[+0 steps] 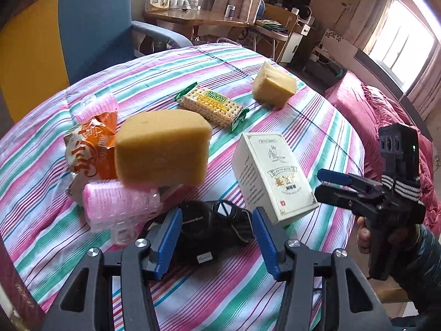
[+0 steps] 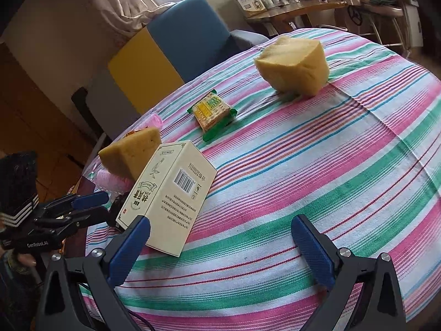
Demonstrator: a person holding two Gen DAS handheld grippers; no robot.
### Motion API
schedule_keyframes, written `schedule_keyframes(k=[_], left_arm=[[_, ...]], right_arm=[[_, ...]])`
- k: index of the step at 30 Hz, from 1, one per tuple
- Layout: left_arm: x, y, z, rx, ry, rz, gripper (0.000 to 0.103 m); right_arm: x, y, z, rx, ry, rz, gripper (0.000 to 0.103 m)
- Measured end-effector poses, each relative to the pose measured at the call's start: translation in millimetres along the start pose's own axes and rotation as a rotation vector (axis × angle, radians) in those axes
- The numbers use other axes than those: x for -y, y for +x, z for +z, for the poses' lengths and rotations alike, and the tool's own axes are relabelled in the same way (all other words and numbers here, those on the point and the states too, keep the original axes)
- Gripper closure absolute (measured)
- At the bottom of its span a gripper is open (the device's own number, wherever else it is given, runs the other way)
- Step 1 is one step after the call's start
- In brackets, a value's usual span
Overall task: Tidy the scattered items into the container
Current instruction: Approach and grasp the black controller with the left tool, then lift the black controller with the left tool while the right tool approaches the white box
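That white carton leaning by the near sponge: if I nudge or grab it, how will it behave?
The white carton leans tilted on things behind it, so a nudge will probably tip it flat. Its flat cardboard faces look stiff enough to clamp, though likely light and crushable. The right gripper stands open beside it.

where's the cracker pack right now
The cracker pack lies flat mid-table on the striped cloth, between the near sponge and the far sponge, beyond the white box.

Bright daylight from window [image 1: 399,47], glare there, fisheye-bent edges, dark corners
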State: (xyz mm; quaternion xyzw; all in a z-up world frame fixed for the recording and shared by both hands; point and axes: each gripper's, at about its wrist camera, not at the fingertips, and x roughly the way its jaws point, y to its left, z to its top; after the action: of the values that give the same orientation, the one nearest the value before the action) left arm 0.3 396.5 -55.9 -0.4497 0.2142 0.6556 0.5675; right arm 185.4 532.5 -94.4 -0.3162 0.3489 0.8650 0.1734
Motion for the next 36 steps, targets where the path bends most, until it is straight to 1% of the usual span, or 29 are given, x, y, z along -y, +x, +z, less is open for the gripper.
schedule_keyframes(k=[3, 5, 7, 9, 11, 14, 15, 18, 22, 26, 29, 31, 33, 35, 36], left_arm=[[-2, 16, 10, -0.021, -0.038, -0.026, 0.049], [-4, 25, 12, -0.032, -0.055, -0.003, 0.049], [-5, 28, 12, -0.037, -0.066, -0.005, 0.049], [-3, 26, 9, -0.053, -0.043, -0.013, 0.049], [1, 23, 1, -0.079, 0.001, -0.008, 0.049], [3, 22, -17, -0.125, 0.038, 0.016, 0.049], [3, 21, -24, -0.137, 0.045, 0.023, 0.047], [-6, 11, -40, -0.126, 0.011, 0.025, 0.047], [-22, -6, -57, -0.101, -0.07, 0.072, 0.047], [-37, -31, -72, -0.04, -0.155, 0.104, 0.048], [-45, -52, -81, 0.004, -0.196, 0.11, 0.048], [-49, -66, -87, 0.035, -0.22, 0.115, 0.048], [-53, -78, -93, 0.065, -0.245, 0.119, 0.048], [-56, -85, -97, 0.084, -0.266, 0.121, 0.048], [-57, -89, -99, 0.094, -0.276, 0.123, 0.048]], right_arm=[[1, 0, 0, 0.003, -0.003, 0.007, 0.0], [1, 0, 0, 0.003, -0.002, 0.01, 0.0], [2, 0, 1, 0.003, 0.0, 0.014, 0.0], [2, -1, 0, 0.005, -0.001, 0.017, 0.0], [2, -1, 0, 0.007, -0.001, 0.022, 0.0], [2, -1, 0, 0.012, 0.002, 0.021, 0.0], [2, -1, 0, 0.014, 0.003, 0.019, 0.0], [2, -2, -1, 0.021, -0.001, 0.018, 0.0], [1, -2, -3, 0.03, -0.011, 0.019, 0.0], [-1, -3, -3, 0.024, -0.01, 0.004, 0.0], [-6, -7, -2, -0.011, 0.006, -0.01, 0.0], [-15, -16, -3, -0.023, -0.002, 0.052, 0.0], [-37, -24, -7, -0.045, -0.091, 0.111, 0.003], [-61, -26, -14, -0.097, -0.176, 0.196, 0.008], [-74, -25, -20, -0.135, -0.203, 0.26, 0.009]])
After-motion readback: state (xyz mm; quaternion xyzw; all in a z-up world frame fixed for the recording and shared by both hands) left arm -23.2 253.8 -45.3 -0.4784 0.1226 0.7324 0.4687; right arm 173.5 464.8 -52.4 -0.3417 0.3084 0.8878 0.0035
